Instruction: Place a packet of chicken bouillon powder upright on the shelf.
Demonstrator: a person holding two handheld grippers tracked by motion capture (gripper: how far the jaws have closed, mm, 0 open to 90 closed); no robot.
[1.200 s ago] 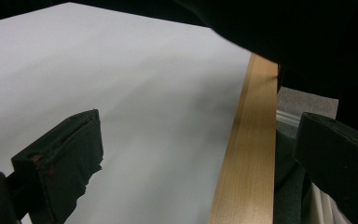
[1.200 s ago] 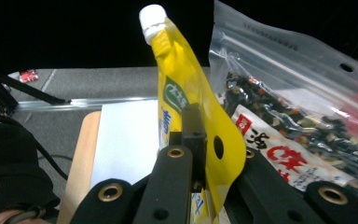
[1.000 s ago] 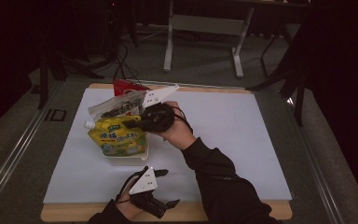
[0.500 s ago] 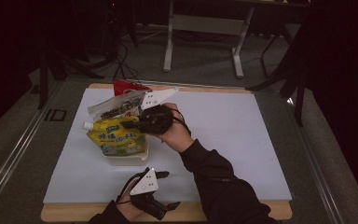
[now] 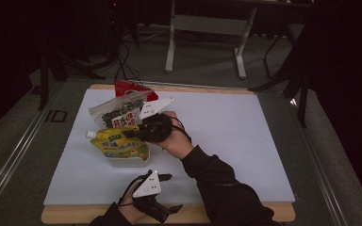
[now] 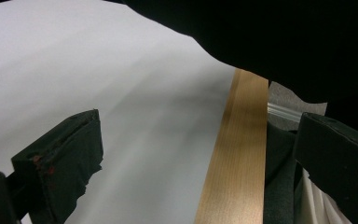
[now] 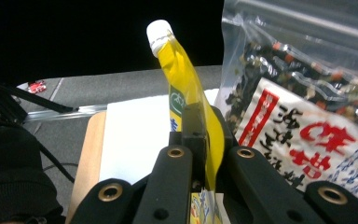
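Note:
A yellow spouted pouch [image 5: 118,143] with a white cap [image 5: 90,134] leans over a shallow white tub [image 5: 129,163] left of the mat's middle. My right gripper [image 5: 139,134] comes at it from the right and is shut on the pouch's edge. In the right gripper view the jaws pinch the yellow pouch [image 7: 186,88] between them, my right gripper [image 7: 204,140] pointing at its capped end. My left gripper [image 5: 170,193] rests at the near edge, open and holding nothing. In the left gripper view my left gripper [image 6: 198,154] spans bare mat and wood.
A clear bag of seaweed snack [image 5: 118,113] leans just behind the pouch, close at the right as the seaweed bag [image 7: 307,121]. A red packet [image 5: 133,89] lies behind it. The white mat [image 5: 235,136] covers a wooden board [image 6: 235,158] with grey floor around.
My right hand has edged slightly toward the near side with the pouch still pinched. The left gripper has stayed where it was.

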